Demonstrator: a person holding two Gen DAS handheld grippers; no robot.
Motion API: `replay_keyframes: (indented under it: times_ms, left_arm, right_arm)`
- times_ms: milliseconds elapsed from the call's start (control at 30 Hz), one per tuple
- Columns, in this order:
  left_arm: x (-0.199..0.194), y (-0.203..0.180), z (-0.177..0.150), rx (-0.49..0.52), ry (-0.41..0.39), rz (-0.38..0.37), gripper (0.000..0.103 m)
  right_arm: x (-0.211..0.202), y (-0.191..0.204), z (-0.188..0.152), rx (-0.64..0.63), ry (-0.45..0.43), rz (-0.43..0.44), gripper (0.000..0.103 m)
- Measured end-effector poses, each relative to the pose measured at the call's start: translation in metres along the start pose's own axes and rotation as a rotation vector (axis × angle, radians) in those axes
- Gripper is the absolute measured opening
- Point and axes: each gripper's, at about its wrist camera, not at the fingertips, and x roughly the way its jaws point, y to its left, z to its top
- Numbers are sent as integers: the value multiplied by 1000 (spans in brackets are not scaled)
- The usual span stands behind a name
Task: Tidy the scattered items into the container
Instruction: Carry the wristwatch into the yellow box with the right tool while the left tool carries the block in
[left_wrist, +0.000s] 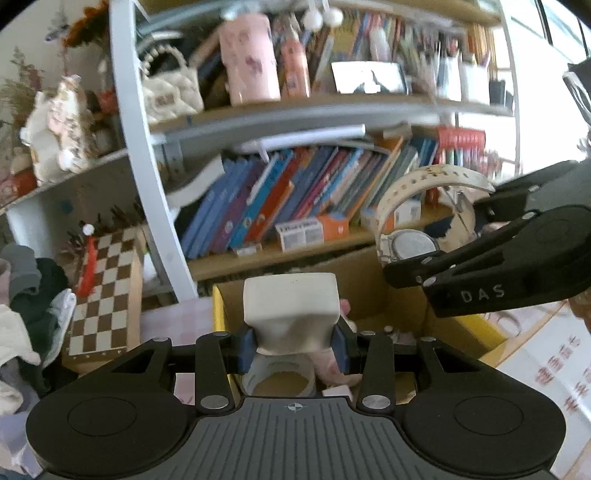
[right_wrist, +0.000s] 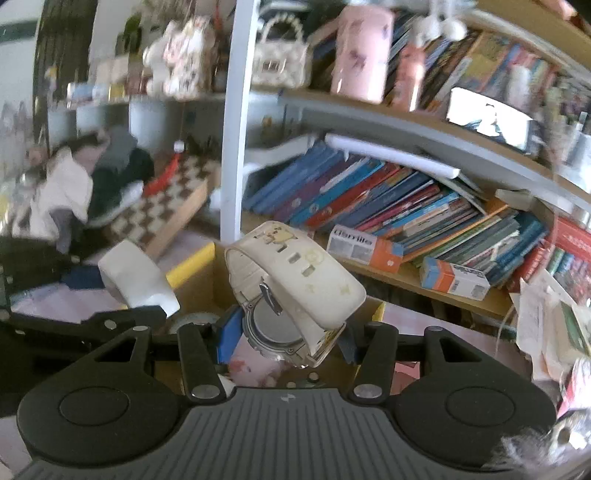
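Over the yellow-rimmed cardboard box (left_wrist: 221, 314), L gripper (left_wrist: 293, 345) pinches a white squeezed plastic tub (left_wrist: 291, 301); R gripper (right_wrist: 282, 341) clamps a white-strapped wristwatch (right_wrist: 291, 291), w/ both directly above the opening.

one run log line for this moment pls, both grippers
left gripper: shut on squashed white plastic bottle | right gripper: shut on white strap wristwatch | both over yellow-rimmed cardboard box

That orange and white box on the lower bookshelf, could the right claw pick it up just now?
Probably not. The right claw is shut on a white watch, so its jaws are full. The orange and white box lies beyond the cardboard box, on the shelf; the watch would need dropping first.
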Motion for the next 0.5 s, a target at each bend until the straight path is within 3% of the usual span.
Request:
replay_keyframes:
  times_ms: [267, 500]
  left_arm:
    - [60, 6, 7, 50, 136, -22, 39]
    - [103, 3, 17, 104, 233, -57, 40]
  right_arm:
    - [69, -4, -4, -195, 120, 14, 51]
    - [117, 8, -7, -464, 224, 24, 51]
